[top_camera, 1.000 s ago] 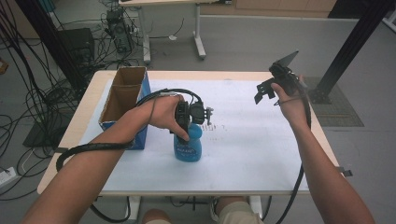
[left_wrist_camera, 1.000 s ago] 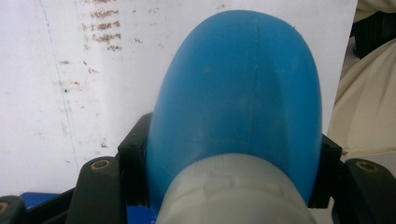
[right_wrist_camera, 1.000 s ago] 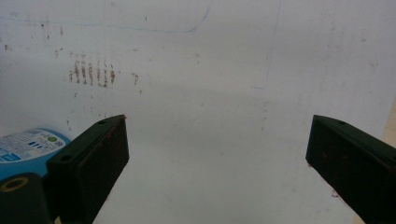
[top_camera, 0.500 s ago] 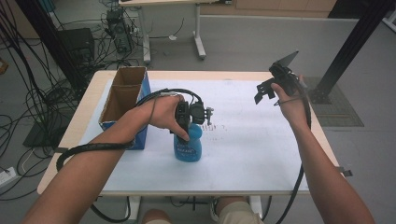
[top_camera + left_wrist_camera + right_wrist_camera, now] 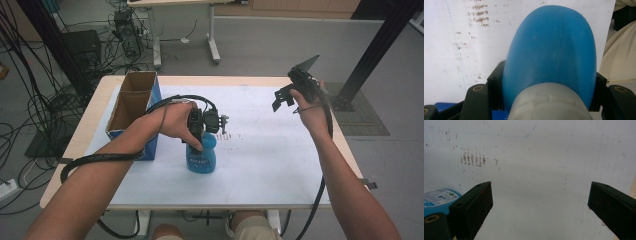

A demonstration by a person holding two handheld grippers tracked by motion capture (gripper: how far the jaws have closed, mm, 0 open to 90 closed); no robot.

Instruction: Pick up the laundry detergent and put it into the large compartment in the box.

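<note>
Blue rounded plastic bottle clamped by left tongs.

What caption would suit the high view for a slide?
Left gripper clamps a blue plastic bottle upright on the white table; right gripper is raised, open.

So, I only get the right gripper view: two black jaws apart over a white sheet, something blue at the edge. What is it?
Observer: A blue plastic bottle with a white cap, standing upright on the white sheet.
Operator: Is anything holding it?
Observer: Yes, the left gripper is shut on it just below the cap.
Operator: Anything else there?
Observer: An open cardboard box with blue sides, left of the bottle.
</note>
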